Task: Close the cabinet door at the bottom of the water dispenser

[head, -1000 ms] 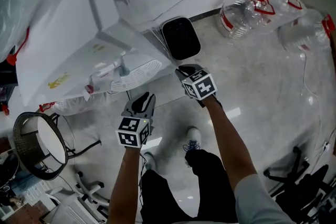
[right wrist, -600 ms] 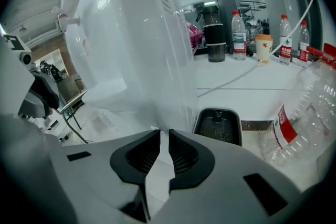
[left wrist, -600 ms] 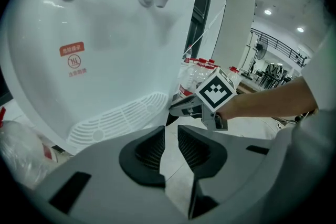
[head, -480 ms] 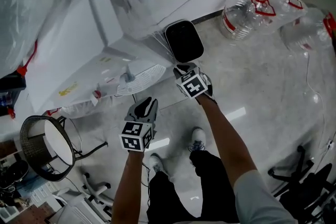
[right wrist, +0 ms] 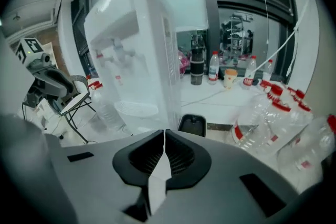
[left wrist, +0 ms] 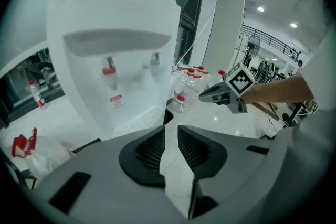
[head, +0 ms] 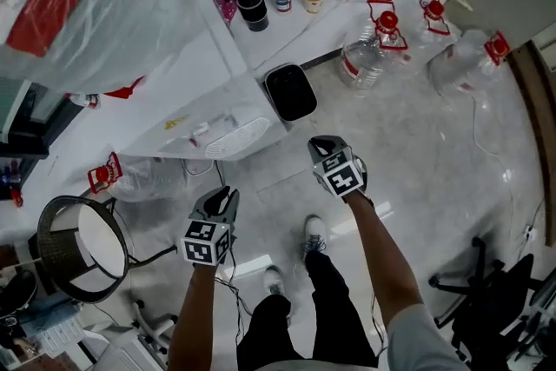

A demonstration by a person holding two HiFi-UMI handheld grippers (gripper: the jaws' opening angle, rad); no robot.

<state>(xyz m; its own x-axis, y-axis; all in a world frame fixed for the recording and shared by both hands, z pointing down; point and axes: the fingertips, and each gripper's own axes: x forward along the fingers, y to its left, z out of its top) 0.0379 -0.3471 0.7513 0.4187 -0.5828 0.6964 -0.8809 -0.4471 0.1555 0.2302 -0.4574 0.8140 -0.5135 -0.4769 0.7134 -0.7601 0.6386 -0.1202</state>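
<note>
Jaws of the left gripper (left wrist: pixel 170 140) stand slightly apart, with a narrow slot between the ribbed pads and nothing in it. Jaws of the right gripper (right wrist: pixel 164 136) meet at the tips and hold nothing.

Head view: the left gripper (head: pixel 223 195) sits lower left of centre. The right gripper (head: pixel 321 143) sits just right of centre and higher in the frame. Both forearms reach forward and down from the bottom edge, the right forearm (head: pixel 375 249) reaching higher in the frame. The grippers are well apart from one another and hang over the floor (head: pixel 417 152), touching nothing.

Water dispenser (head: pixel 187 82): a white body filling the upper left to centre of the head view, above both grippers and apart from them. The left gripper points at its front. In the left gripper view the dispenser (left wrist: pixel 110 50) fills the upper left, with a red tap (left wrist: pixel 108 67) and a blue tap (left wrist: pixel 155 59) under the recess. The drip grille (left wrist: pixel 137 121) lies just above the jaw tips in that frame. The right gripper (left wrist: pixel 212 95) shows at centre right of that view, beside the dispenser and apart from it. The right gripper view shows the dispenser (right wrist: pixel 137 55) from its side, upper centre left.

Cabinet door: cannot be made out. The dispenser's lower part is hidden by the gripper bodies in both gripper views and by its own top in the head view.

Black bin (head: pixel 291 91) stands on the floor just right of the dispenser. Large clear bottles (head: pixel 369 56) with red caps lie further right.
</note>
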